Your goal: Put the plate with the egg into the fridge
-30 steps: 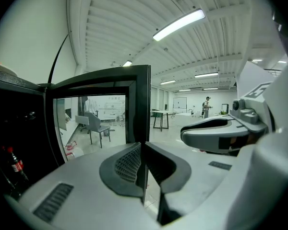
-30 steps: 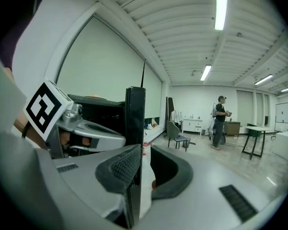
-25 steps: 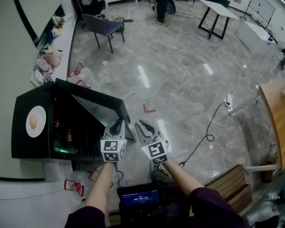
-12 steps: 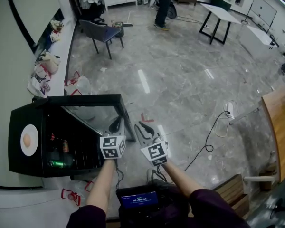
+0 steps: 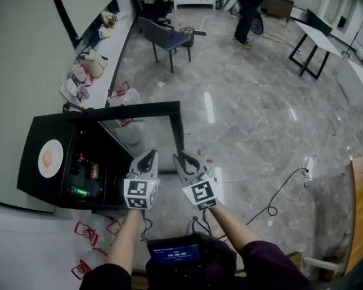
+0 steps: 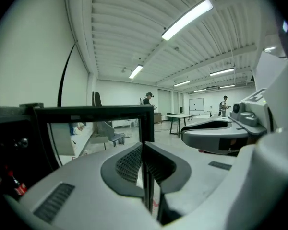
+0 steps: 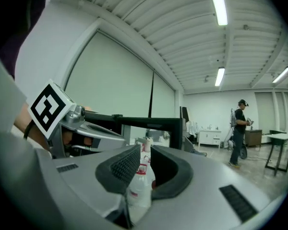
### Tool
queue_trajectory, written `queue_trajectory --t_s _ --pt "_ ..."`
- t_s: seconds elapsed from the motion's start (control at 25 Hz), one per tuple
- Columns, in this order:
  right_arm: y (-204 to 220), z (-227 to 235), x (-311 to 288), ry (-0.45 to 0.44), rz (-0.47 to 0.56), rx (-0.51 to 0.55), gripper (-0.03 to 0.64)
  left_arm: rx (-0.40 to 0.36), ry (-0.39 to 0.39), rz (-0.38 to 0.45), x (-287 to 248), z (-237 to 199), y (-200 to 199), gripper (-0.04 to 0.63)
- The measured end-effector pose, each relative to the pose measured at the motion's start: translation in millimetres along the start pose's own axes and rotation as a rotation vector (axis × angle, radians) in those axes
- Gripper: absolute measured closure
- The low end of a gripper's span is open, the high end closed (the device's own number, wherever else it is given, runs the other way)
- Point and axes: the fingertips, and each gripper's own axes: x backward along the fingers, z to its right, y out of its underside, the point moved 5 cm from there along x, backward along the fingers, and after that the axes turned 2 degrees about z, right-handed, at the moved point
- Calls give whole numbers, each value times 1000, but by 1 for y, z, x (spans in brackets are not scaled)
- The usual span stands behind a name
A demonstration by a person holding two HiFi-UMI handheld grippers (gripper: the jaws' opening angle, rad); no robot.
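**A:** Where's the plate?

**B:** The plate [image 5: 50,158] with the egg [image 5: 47,158] on it sits on top of the black fridge [image 5: 33,183]. It's not inside. The glass door [image 5: 148,132] is swung open. There are bottles [image 5: 88,171] and a green can [image 5: 77,191] on the shelves inside.

**A:** Tongs?

**B:** Left tongs [image 5: 147,157]: pads together, nothing in them. The left gripper view just shows the door frame past the tips. Right tongs [image 5: 186,159]: narrow gap, gripping nothing. A white-and-red thing [image 7: 140,176] shows through the gap in the right gripper view. It looks to be behind the pads, and I can't tell what it is.

**A:** Where are they relative to the plate?

**B:** They're side by side near the open door's free edge, pointing roughly level. Both are well apart from the plate and touch nothing.
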Motion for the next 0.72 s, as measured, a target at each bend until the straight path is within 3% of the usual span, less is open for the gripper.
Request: queue_trajectory --t_s 0.2,0.48,0.72 --pt "-46 -50 -31 -190 82 146 543 -86 -97 2 66 -46 -42 584" --pt "-96 -176 -103 -477 279 440 543 -357 -147 -141 155 -137 -78 583" --pt "-131 -263 -152 -641 375 660 543 -455 -224 -223 211 -207 -94 583"
